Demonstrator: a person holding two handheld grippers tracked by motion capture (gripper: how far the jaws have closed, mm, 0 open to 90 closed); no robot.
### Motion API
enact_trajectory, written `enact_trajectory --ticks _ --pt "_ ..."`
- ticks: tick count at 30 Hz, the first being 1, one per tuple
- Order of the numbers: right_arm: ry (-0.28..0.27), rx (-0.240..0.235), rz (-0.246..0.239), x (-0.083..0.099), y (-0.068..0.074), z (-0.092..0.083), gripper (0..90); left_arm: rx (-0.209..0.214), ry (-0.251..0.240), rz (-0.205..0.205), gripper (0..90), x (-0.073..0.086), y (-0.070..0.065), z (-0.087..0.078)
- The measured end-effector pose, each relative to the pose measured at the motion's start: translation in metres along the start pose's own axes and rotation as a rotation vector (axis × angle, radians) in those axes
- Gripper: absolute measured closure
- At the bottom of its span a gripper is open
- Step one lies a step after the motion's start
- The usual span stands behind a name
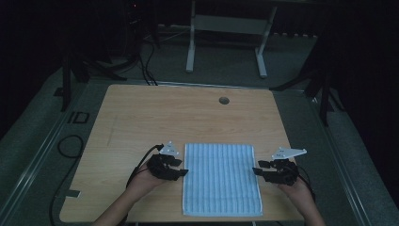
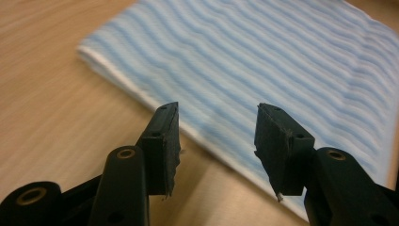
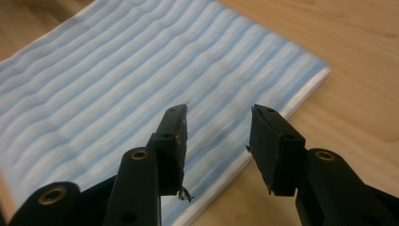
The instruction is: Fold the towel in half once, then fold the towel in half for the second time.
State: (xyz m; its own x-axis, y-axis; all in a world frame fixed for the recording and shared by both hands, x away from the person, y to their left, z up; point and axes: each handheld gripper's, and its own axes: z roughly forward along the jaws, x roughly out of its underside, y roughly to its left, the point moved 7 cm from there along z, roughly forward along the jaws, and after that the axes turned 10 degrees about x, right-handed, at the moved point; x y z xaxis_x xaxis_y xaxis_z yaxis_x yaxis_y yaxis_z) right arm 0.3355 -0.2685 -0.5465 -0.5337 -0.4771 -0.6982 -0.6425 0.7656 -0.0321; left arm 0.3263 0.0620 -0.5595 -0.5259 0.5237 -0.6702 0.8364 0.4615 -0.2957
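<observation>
Folded blue-striped towel [image 1: 221,179] flat on wooden tabletop [image 1: 141,117], near the 6 o'clock edge. Left gripper [image 1: 181,173] at its 9 o'clock side, right gripper [image 1: 258,171] at 3 o'clock; both sets of jaws apart, holding nothing

A folded towel [image 1: 221,179] lies flat on the surface [image 1: 141,117], at the middle of its near edge. The left gripper [image 1: 181,173] sits just beside the towel's left edge, the right gripper [image 1: 258,171] just beside its right edge. A hole [image 1: 224,100] lies in the surface beyond the towel, near the far edge.
</observation>
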Motion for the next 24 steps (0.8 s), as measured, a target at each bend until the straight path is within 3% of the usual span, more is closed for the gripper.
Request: enact_trajectory --ticks 4,12,17,20,21,22,24 --pt "0.002 0.02 -0.005 -0.011 -0.012 0.007 56.1 0.002 -0.006 -0.012 50.1 -0.004 0.008 -0.002" --pt "0.005 0.049 0.031 -0.034 -0.036 0.023 53.7 -0.048 -0.033 -0.039 50.1 -0.023 0.022 -0.008" --pt "0.007 0.048 0.048 -0.041 -0.041 0.03 53.6 -0.057 -0.02 -0.074 50.0 -0.022 0.037 -0.003" --pt "0.016 0.059 0.049 -0.046 -0.045 0.037 53.2 -0.054 -0.015 -0.104 49.6 -0.025 0.053 0.004" --pt "0.016 0.059 0.049 -0.046 -0.045 0.037 53.2 -0.054 -0.015 -0.104 47.7 -0.025 0.053 0.004" --pt "0.022 0.069 0.05 -0.049 -0.048 0.041 53.2 -0.085 -0.003 -0.119 44.1 -0.029 0.062 0.009" --pt "0.035 0.079 0.053 -0.052 -0.053 0.045 53.2 -0.075 0.009 -0.131 36.5 -0.031 0.066 0.012"
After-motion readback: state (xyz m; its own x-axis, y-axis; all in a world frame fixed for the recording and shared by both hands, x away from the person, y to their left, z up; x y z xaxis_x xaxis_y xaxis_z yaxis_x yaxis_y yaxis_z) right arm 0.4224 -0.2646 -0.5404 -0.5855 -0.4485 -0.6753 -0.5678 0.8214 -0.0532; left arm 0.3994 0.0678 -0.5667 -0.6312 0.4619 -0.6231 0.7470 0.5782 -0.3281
